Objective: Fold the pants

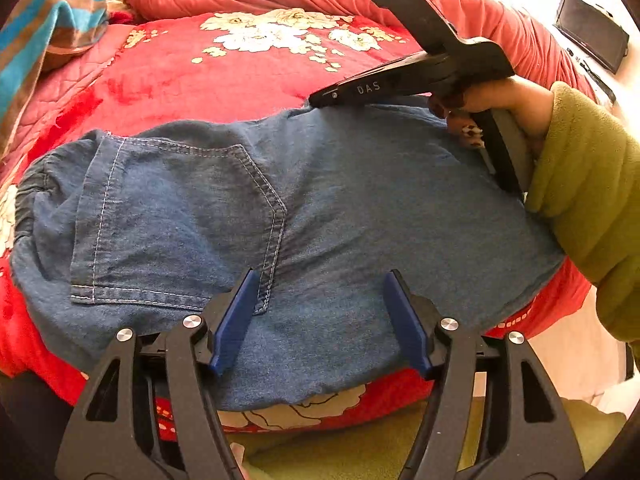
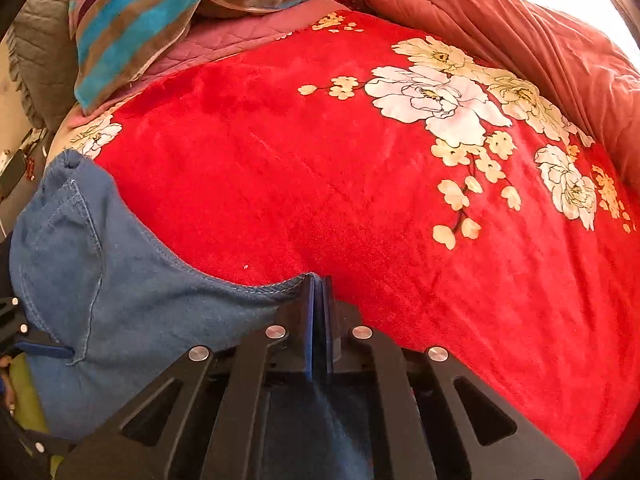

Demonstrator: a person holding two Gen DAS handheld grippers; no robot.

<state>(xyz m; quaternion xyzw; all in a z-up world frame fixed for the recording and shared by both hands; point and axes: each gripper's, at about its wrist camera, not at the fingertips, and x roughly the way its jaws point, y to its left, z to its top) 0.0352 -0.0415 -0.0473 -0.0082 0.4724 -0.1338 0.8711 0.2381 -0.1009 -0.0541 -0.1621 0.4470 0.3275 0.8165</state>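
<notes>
- Your right gripper [image 2: 318, 284]: blue pads pressed together, pinching the far stitched edge of the blue denim pants [image 1: 280, 216].
- Your left gripper [image 1: 320, 320]: jaws spread above the near denim, holding nothing.
- Pants: spread flat on the red floral plush blanket [image 2: 320, 140].

Wide open red blanket [image 2: 280, 168] is lying clear beyond the pants [image 1: 320, 208], giving plenty of room to pass toward the flower print. The striped towel [image 2: 160, 8] is heaping up at the far left and the bunched coral quilt [image 2: 520, 32] is walling off the far right. The right gripper [image 2: 318, 292] is sitting pinched on the pants' far edge, its hand [image 1: 512, 112] and green sleeve [image 1: 592, 184] crowding the right side above the denim.
</notes>
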